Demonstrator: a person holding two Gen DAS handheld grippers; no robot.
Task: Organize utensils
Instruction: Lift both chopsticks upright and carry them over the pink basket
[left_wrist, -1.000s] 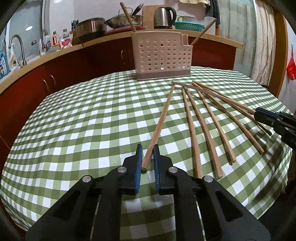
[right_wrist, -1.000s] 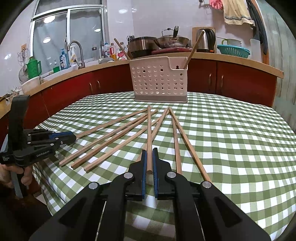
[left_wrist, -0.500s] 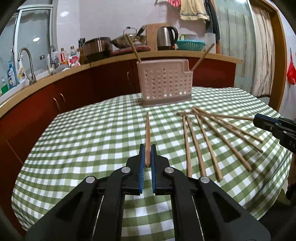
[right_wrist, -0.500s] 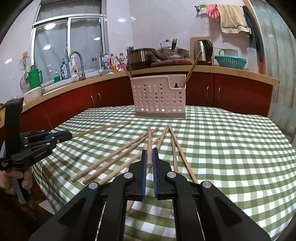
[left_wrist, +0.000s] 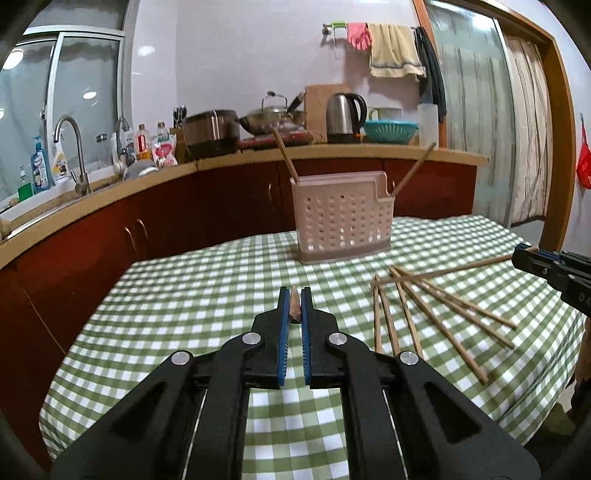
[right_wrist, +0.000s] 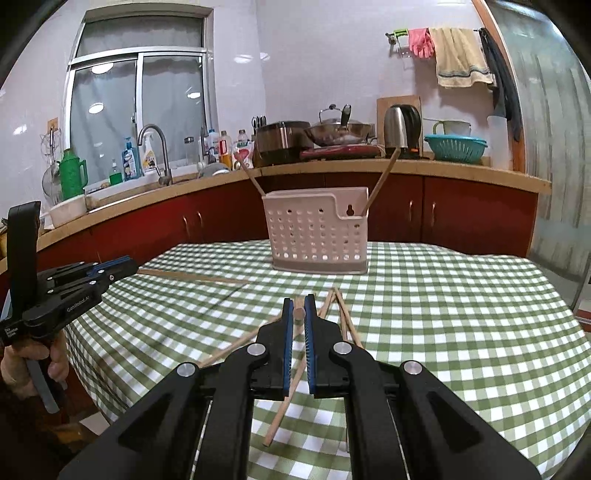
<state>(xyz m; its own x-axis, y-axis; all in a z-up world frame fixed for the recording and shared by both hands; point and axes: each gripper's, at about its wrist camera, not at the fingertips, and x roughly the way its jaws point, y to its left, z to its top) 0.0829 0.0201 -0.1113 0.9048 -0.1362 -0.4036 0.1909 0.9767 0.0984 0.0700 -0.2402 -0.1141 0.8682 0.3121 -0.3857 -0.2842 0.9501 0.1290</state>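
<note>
Chopsticks (left_wrist: 417, 308) are lying loose and fanned out on the checked desk (left_wrist: 207, 295) in front of the perforated holder (left_wrist: 341, 221), where two chopsticks are already standing. The left gripper (left_wrist: 294, 306) is pinching one chopstick (left_wrist: 294, 308) with its fingers almost fully closed, and the right gripper (right_wrist: 299, 314) is gripping another chopstick (right_wrist: 298, 315) in the same tight way, both sticks lifted off the cloth and pointing toward the holder. The step in hand seems to be the carrying; next, each stick is needing its far tip raised over the holder's rim, then lowered in before the fingers are letting go.
</note>
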